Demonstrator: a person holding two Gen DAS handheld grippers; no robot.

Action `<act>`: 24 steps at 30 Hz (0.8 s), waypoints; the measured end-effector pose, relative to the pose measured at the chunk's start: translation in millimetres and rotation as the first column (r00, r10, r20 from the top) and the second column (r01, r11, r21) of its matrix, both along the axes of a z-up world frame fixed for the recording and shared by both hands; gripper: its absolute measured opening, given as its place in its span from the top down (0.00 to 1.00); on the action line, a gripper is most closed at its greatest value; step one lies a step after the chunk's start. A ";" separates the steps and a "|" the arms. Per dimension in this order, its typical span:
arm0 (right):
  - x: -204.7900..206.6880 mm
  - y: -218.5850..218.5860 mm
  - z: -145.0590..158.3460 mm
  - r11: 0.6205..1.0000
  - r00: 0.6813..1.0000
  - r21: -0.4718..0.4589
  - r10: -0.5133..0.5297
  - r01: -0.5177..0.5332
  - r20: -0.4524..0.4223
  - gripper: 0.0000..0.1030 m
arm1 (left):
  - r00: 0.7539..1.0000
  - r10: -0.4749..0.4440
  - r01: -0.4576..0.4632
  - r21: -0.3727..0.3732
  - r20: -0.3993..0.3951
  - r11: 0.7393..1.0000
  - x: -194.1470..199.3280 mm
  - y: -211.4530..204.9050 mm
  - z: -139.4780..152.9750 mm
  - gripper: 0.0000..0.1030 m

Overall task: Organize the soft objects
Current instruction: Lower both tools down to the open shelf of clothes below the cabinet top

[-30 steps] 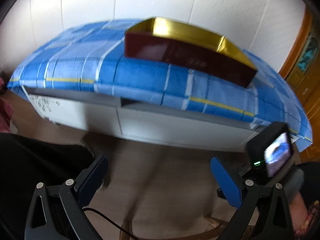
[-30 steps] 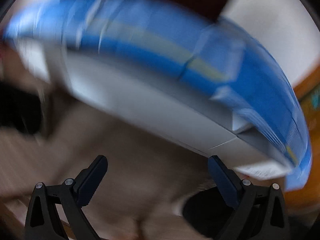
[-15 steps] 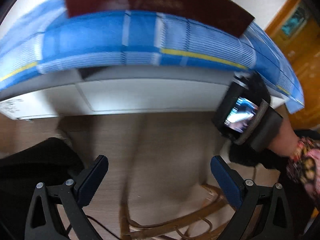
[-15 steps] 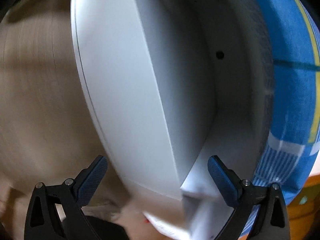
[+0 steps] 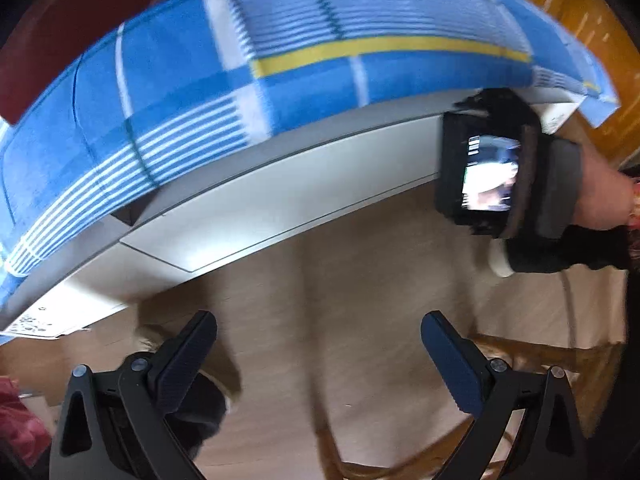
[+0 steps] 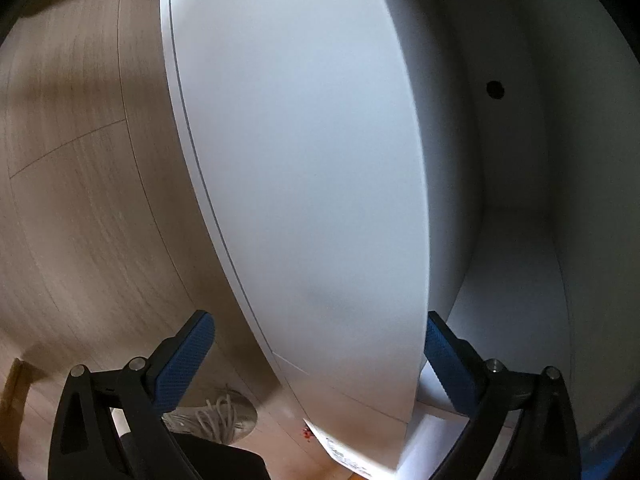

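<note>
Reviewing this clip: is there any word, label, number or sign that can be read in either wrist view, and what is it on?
No text can be read.
White sticker on the white table's left edge: dark print, too blurred.
Paper label at the white panel's bottom corner: dark marks, too small and cut off.
Screen on the right gripper's camera: only a picture, blurred.

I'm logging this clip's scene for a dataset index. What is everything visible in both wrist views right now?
Checked cloth: one, blue with white and yellow stripes, draped over the cabinet top.
Box: one, dark red, on the cloth.
Cabinet: one, white, under the cloth.
Cabinet door: one, white, swung open between the right gripper's fingers.
Floor: pale wood.
Shoe: one, grey, laced, on the floor.
Left gripper: blue pads, open, empty.
Right gripper: blue pads, open, straddling the door edge.
</note>
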State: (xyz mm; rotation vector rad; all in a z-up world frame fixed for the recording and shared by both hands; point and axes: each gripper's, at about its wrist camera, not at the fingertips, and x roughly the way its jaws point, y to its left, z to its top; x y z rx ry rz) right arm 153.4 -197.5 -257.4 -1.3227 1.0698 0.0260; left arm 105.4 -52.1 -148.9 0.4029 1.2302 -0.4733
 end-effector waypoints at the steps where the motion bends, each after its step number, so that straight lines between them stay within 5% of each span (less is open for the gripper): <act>1: 1.8 4.1 0.8 1.000 1.000 -0.001 -0.003 0.003 -0.002 0.00 | 1.000 0.007 -0.007 0.008 0.000 1.000 5.8 0.5 -3.8 0.00; 13: -15.5 4.6 -15.3 0.996 0.998 -0.068 0.051 -0.053 -0.038 0.00 | 0.978 0.109 -0.114 0.017 0.179 0.993 25.3 26.9 3.3 0.00; 20: -20.4 13.5 -14.3 0.995 0.996 -0.079 0.057 -0.062 -0.068 0.00 | 0.973 -0.062 0.030 0.149 0.220 0.988 22.4 7.2 -13.5 0.00; 24: -23.3 22.1 -6.6 0.996 0.995 -0.073 0.053 -0.059 -0.081 0.00 | 0.948 -0.207 0.156 0.216 0.240 0.964 12.6 -17.5 -26.7 0.00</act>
